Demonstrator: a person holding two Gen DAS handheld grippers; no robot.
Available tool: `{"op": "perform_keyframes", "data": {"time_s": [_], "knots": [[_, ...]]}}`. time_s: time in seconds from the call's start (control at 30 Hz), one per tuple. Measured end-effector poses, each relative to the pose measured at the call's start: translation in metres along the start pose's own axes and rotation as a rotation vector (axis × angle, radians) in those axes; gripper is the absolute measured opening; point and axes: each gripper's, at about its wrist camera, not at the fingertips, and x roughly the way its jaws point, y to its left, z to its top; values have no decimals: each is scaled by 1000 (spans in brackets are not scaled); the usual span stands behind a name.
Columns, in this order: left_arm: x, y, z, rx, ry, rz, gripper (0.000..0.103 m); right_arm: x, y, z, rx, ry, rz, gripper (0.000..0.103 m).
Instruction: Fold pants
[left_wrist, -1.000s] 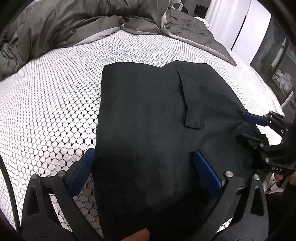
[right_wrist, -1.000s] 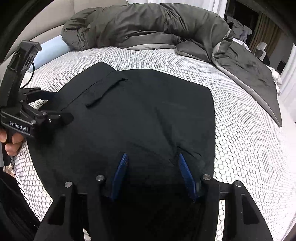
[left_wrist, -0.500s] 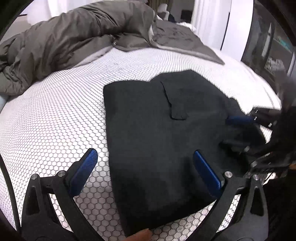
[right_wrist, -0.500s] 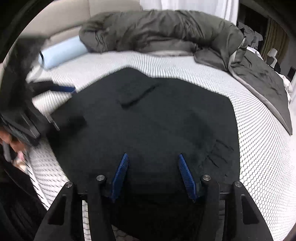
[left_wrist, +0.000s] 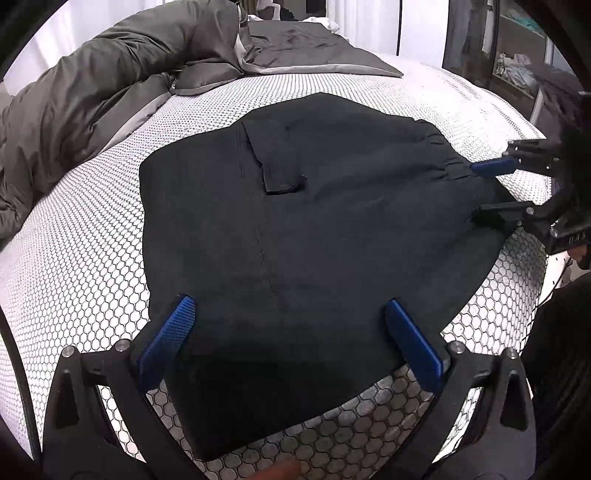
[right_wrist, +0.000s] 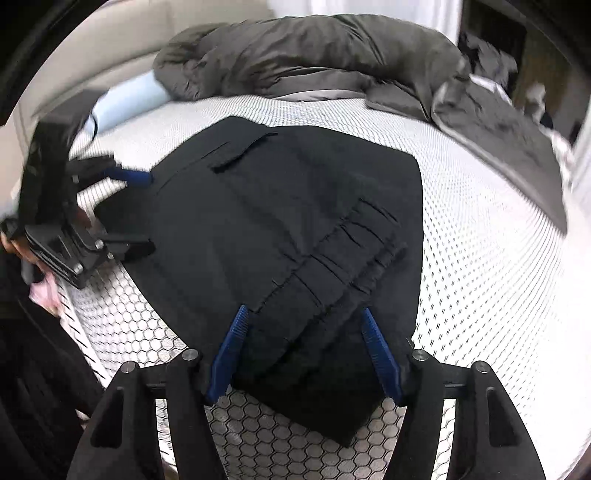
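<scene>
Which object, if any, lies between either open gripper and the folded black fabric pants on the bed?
Nothing visible does. The left gripper and right gripper both hang open directly over the folded black fabric pants; the crumpled grey duvet lies beyond them.

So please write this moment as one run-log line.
task: fold pants | black pants: folded flat on bed | left hand-held gripper: open | right hand-held gripper: open | grip: none

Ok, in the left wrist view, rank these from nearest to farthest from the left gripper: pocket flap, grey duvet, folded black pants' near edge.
From the left gripper:
1. Folded black pants, near edge lying between its fingers.
2. Pocket flap, mid-garment, ahead and slightly left.
3. Grey duvet, bunched at the far left of the bed.
</scene>
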Motion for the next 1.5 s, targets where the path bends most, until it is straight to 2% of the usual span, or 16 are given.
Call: {"op": "perform_keyframes", "data": {"time_s": [0.1, 0.2, 0.33, 0.37, 0.43, 0.47, 0.5, 0.63, 0.7, 0.83, 0.97, 1.13, 1.3, 1.37, 1.43, 1.5], "knots": [[-6, 4, 0, -22, -18, -12, 103, -1, -5, 2, 47, -1, 40, 64], [-23, 25, -3, -119, -76, -35, 103, -14, -21, 6, 150, -60, 95, 65], [-24, 73, -11, -380, -76, -101, 101, -13, -62, -1, 359, -83, 113, 66], [-20, 84, -15, -442, -53, -115, 98, -9, -70, -2, 405, -76, 129, 66], [-11, 95, -20, -507, -6, -153, 80, 1, -82, -5, 493, -52, 191, 66], [-7, 98, -23, -527, 15, -175, 80, 6, -86, -4, 516, -43, 209, 66], [-6, 101, -24, -531, 11, -186, 79, 13, -87, -3, 530, -31, 224, 69], [-7, 102, -28, -559, 3, -279, 55, 32, -90, 2, 547, 1, 295, 71], [-11, 102, -26, -551, -10, -262, 48, 34, -82, 7, 490, 5, 282, 47], [-11, 105, -13, -567, -25, -208, 42, 27, -67, 20, 389, -27, 200, 34], [1, 93, 10, -536, -23, -136, 42, 39, -77, 32, 408, -51, 80, 34], [2, 86, 19, -523, -33, -75, 44, 42, -83, 34, 424, -60, 54, 37], [-13, 63, 19, -456, -37, 48, 56, 12, -84, 24, 380, -106, -20, 81], [-25, 52, 19, -429, -68, 90, 69, -2, -81, 23, 373, -147, -43, 91], [-40, 40, 18, -385, -108, 135, 96, -19, -75, 20, 355, -192, -71, 95], [-53, 24, 18, -341, -164, 171, 102, -33, -67, 16, 336, -232, -88, 100]]}}
